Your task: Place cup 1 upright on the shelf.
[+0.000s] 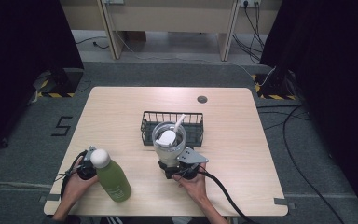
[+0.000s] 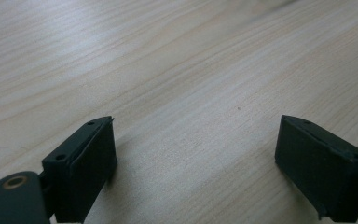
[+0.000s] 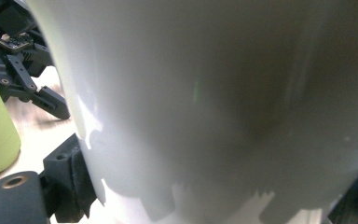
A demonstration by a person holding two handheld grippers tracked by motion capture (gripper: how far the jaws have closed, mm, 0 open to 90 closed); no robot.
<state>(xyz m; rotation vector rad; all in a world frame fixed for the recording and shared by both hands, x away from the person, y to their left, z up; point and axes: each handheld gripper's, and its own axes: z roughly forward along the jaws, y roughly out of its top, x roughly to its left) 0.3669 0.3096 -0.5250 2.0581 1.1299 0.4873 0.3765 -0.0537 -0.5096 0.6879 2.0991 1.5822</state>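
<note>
So the right gripper (image 1: 170, 164) is clamping the white tumbler (image 1: 168, 142) low on its body, jaws pressed against either side of the wall in the right gripper view. The tumbler is standing upright, long axis straight up, lid and straw on top, sitting a bit toward the near edge of the tabletop (image 1: 233, 140), just in front of the black wire basket (image 1: 172, 127). That's the relation that matters here: the basket is lying directly beyond the tumbler, toward the far edge, and looks like it's touching or nearly touching it from the high view, can't tell which. So I'm guessing the next move is a short lift up and forward over the basket's near wall.

The left gripper (image 1: 89, 161) is sitting wide open with nothing between its jaws, near the front-left corner, just beside the green bottle (image 1: 113, 179), which is also standing upright.
</note>
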